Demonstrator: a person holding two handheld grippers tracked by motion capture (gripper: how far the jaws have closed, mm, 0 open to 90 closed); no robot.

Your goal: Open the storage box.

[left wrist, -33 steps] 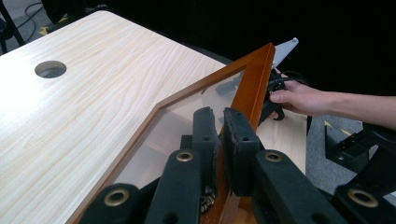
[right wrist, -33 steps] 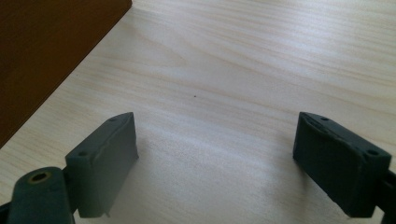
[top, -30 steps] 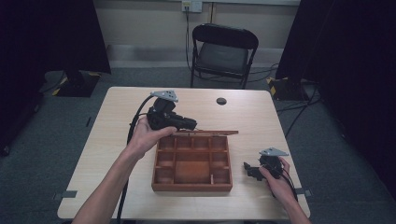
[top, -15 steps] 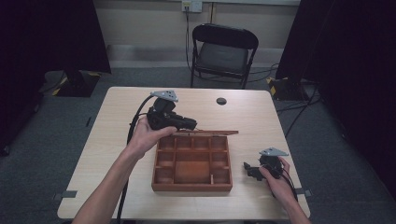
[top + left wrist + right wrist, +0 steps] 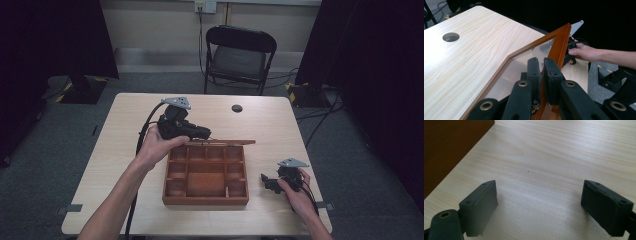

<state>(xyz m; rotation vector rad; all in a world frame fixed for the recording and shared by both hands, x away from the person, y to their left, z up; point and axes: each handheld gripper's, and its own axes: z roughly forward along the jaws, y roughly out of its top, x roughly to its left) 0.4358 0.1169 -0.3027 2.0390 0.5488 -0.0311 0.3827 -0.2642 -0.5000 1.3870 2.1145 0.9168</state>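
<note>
A brown wooden box (image 5: 205,201) with several compartments sits mid-table. Its glass-paned lid (image 5: 220,142) stands raised along the far edge. My left gripper (image 5: 202,134) is shut on the lid's wooden frame (image 5: 560,45); in the left gripper view my left gripper (image 5: 541,65) has its jaws pinching the frame edge, one on each side. My right gripper (image 5: 265,180) rests on the table just right of the box, held in the person's hand. In the right gripper view my right gripper (image 5: 539,202) is open over bare wood, and the box's side wall (image 5: 451,147) is at upper left.
A round hole (image 5: 236,108) is in the table top behind the box. A black folding chair (image 5: 240,55) stands beyond the far edge. Cables trail from both grippers. The light wood table (image 5: 125,145) has bare surface left of the box.
</note>
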